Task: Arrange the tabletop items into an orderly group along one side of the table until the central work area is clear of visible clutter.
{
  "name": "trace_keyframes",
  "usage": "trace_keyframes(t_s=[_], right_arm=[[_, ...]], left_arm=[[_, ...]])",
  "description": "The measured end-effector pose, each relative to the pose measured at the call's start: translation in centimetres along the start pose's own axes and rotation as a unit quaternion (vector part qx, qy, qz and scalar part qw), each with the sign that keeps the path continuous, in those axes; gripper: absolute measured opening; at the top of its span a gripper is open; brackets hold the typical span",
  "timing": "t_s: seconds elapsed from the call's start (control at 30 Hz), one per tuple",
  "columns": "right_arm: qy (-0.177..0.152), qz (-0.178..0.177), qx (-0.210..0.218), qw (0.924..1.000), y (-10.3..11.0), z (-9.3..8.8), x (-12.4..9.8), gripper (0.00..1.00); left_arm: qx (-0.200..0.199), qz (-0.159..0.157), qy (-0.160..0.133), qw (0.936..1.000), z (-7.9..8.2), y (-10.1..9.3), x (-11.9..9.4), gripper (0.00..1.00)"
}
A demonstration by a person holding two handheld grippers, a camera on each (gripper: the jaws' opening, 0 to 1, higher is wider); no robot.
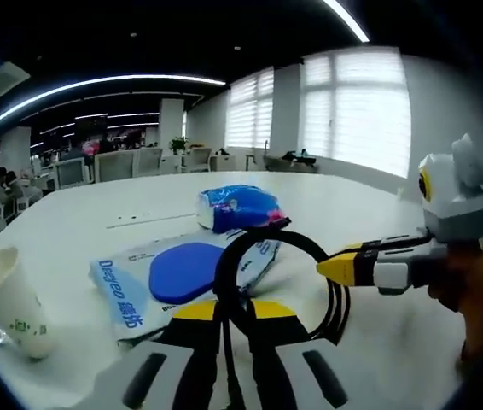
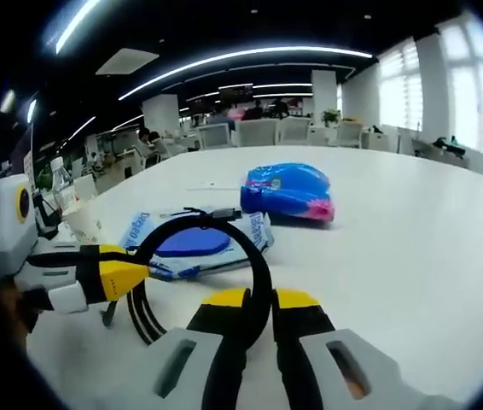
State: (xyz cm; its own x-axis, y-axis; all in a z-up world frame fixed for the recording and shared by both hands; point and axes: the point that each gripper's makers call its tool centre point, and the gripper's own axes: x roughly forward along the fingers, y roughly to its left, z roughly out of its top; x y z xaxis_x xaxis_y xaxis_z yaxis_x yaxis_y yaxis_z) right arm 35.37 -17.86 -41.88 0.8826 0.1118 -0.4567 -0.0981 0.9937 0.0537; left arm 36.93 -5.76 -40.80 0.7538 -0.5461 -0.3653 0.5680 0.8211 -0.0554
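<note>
A coil of black cable is held up over the white table between both grippers. My left gripper is shut on its lower left part, the strands pinched between the yellow tips. My right gripper comes in from the right and meets the coil's right side. In the right gripper view the cable arches up from my right gripper, which is shut on it. My left gripper holds the coil's left side. Behind lie a white pouch with a blue oval and a blue packet.
A tilted paper cup stands at the near left of the table. A water bottle stands at the table's far left edge. A hand holds the right gripper. The table stretches wide and bare to the right; office desks and chairs lie beyond.
</note>
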Motion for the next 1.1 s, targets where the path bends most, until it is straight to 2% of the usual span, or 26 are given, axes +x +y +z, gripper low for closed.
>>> trace_keyframes(t_s=[0.2,0.47,0.5,0.53,0.67,1.1], right_arm=[[-0.011,-0.004,-0.002,0.9999,-0.1,1.0,-1.0,0.07],[-0.016,0.005,-0.011,0.9998,0.6,1.3,-2.4,0.07],[-0.016,0.006,-0.012,0.9998,0.7,1.4,-2.5,0.07],[-0.010,0.008,-0.032,0.9994,0.9,1.3,-3.1,0.07],[-0.017,0.005,-0.037,0.9991,1.2,1.5,-4.1,0.07],[-0.021,0.031,-0.044,0.9983,3.2,1.4,-5.8,0.07]], left_arm=[[-0.006,-0.008,-0.003,0.9999,0.6,-0.5,-0.8,0.09],[-0.014,-0.013,-0.007,0.9998,1.8,-0.9,-2.5,0.08],[-0.013,-0.012,-0.007,0.9998,1.8,-1.0,-2.6,0.08],[-0.007,-0.012,-0.006,0.9999,1.8,-1.2,-3.1,0.08],[0.003,-0.012,-0.006,0.9999,1.8,-1.5,-3.8,0.08],[0.011,-0.004,0.000,0.9999,1.6,-1.3,-6.6,0.08]])
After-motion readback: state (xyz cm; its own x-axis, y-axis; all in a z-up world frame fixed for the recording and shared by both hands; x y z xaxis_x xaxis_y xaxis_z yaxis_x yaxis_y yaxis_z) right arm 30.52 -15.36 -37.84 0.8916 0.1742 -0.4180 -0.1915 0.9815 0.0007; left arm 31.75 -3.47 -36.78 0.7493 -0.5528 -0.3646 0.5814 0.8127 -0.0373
